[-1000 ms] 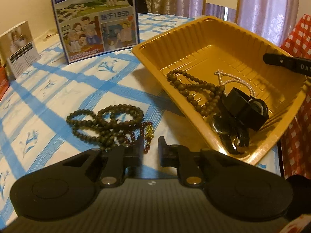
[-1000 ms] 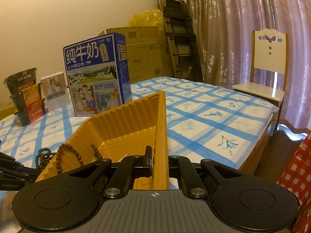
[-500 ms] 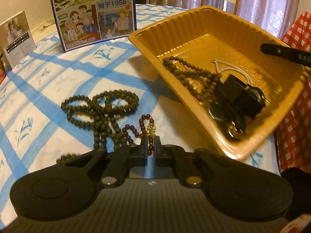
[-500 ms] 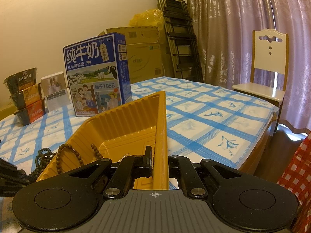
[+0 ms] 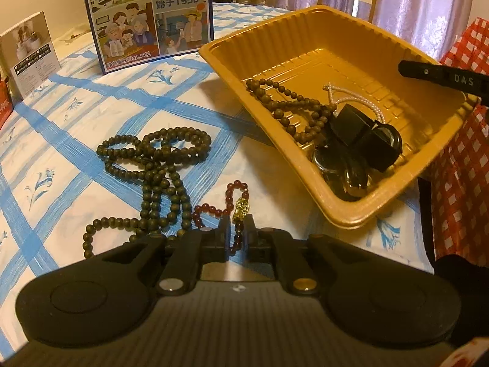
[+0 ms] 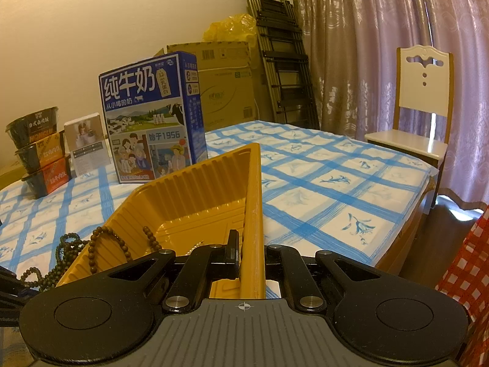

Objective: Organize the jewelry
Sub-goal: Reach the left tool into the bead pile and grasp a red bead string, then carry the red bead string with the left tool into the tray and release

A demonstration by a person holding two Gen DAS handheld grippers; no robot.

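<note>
While my left gripper (image 5: 237, 229) is hanging low over the table (image 5: 275, 183), its two fingers are standing a little apart with the red bead bracelet (image 5: 226, 205) running between them. I cannot tell if they are really pressing it. The gold charm (image 5: 241, 209) of this bracelet is sitting just in front of the fingertips. A long string of dark beads (image 5: 159, 165) is lying in loops just beside it, on the blue checked cloth. My right gripper (image 6: 250, 244) is closing on the rim of the yellow tray (image 6: 253, 189) and holding it tilted. Inside the tray a brown bead string (image 5: 290, 110), a thin pearl chain (image 5: 351, 98) and some black items (image 5: 363, 140) are lying together at the low corner. A blue milk box (image 6: 149, 116) is standing behind.
</note>
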